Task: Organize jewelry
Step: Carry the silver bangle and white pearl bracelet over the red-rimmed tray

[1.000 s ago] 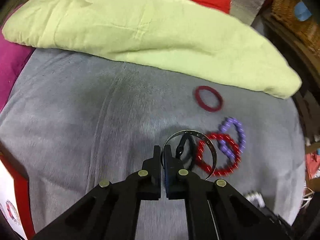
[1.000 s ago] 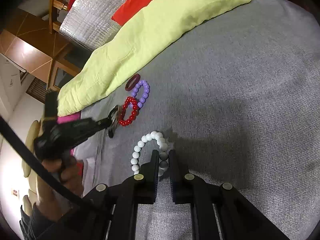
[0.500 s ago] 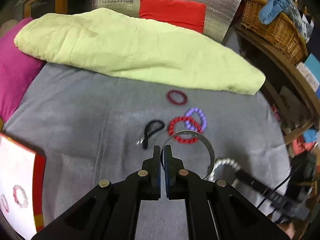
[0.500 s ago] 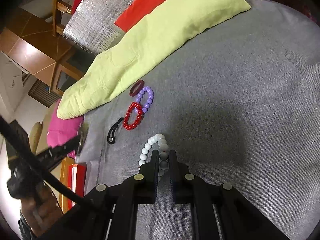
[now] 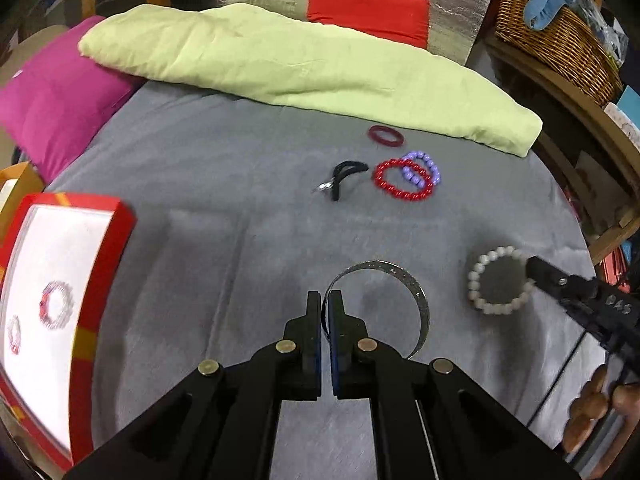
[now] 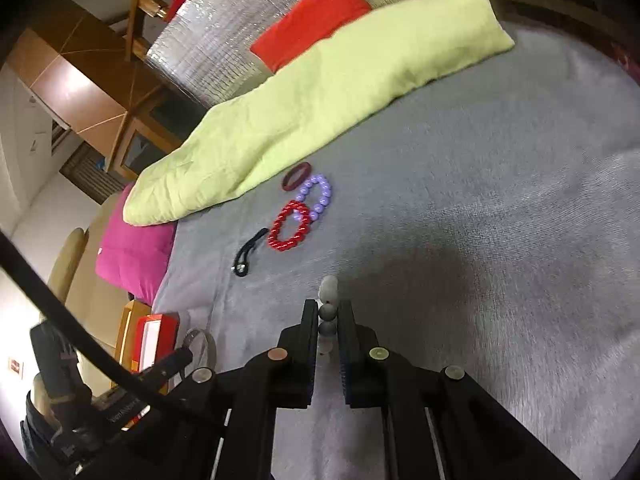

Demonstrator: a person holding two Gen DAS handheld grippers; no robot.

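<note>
Bangle [image 5: 400, 292] is pinched edge-on in the left gripper [image 5: 325, 320], jaws nearly closed on its band, above the grey bed [image 5: 240, 200]. Tray [image 5: 60, 280] lies to the near left, closest to this hand. Right gripper [image 6: 329, 328] has its jaws clamped on white beads [image 5: 498, 280], probably lifted, though that is unclear.

Both views are dim and warm-lit, with the corners falling off to black and straight lines bowing toward the fisheye edges. A broad soft shadow darkens the grey blanket [image 6: 460, 288] just beyond the right gripper [image 6: 329, 312], and the white tray [image 5: 52, 280] left of the blanket glares pale. The white bead bracelet [image 6: 330, 286] is smeared with blur.
</note>
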